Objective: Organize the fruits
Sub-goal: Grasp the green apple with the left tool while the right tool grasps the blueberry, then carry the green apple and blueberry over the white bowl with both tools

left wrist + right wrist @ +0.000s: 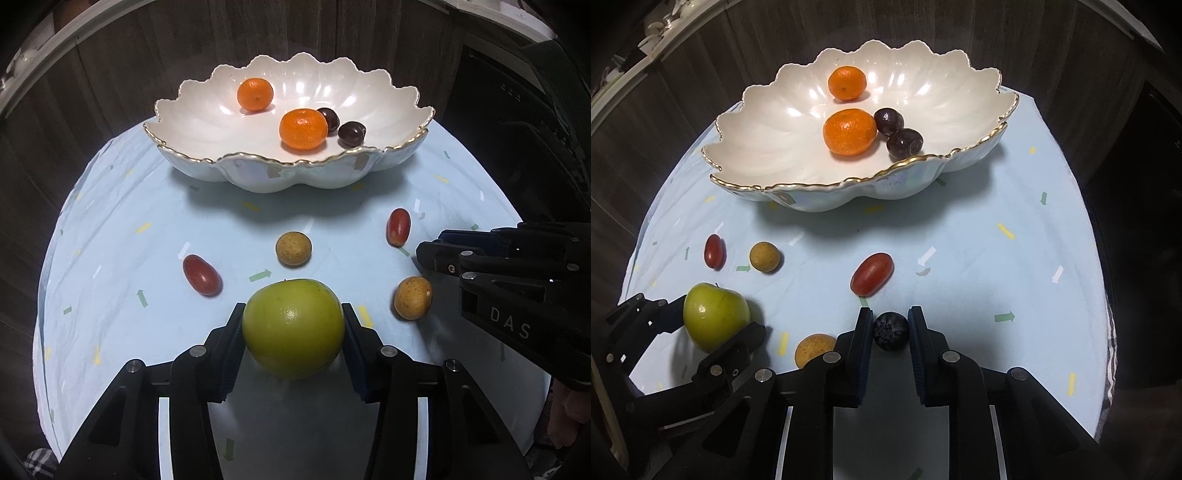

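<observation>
My left gripper [293, 314] is shut on a green apple [293, 328], near the front of the table; it also shows in the right wrist view [714, 315]. My right gripper [890, 319] is shut on a dark blueberry [891, 330]. A white scalloped bowl [192, 122] with a gold rim stands at the back and holds two mandarins [303, 129] and two dark cherries [351, 134]. On the cloth lie two red grapes [201, 275] [398, 227] and two tan longans [293, 249] [413, 297].
The round table has a light blue cloth [997, 258] with small arrow marks. Dark wood panels stand behind it. The right gripper's body [517, 280] reaches in from the right beside one longan. The table's edges curve close on both sides.
</observation>
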The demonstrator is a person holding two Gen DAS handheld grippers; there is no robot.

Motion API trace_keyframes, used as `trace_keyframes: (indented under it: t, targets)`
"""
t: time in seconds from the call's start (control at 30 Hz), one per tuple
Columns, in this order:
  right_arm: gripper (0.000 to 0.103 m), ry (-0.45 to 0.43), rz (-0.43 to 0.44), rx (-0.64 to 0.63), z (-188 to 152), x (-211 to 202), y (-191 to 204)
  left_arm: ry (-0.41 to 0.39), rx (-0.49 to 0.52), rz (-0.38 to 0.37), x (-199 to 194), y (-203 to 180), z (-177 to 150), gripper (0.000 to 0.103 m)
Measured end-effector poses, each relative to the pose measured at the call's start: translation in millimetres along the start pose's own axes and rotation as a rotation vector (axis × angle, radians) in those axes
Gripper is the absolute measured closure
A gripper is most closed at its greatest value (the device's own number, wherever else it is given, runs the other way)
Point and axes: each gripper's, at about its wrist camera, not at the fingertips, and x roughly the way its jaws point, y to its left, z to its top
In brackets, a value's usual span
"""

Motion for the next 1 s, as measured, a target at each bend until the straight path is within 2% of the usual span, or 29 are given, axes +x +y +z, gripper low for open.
trace_keyframes:
  t: [1.0]
  targets:
    - [0.082,-0.109,0.001,-0.002,12.0,-51.8,3.1,-0.081,-0.017,0.036,-44.2,6.2,20.6,0.055]
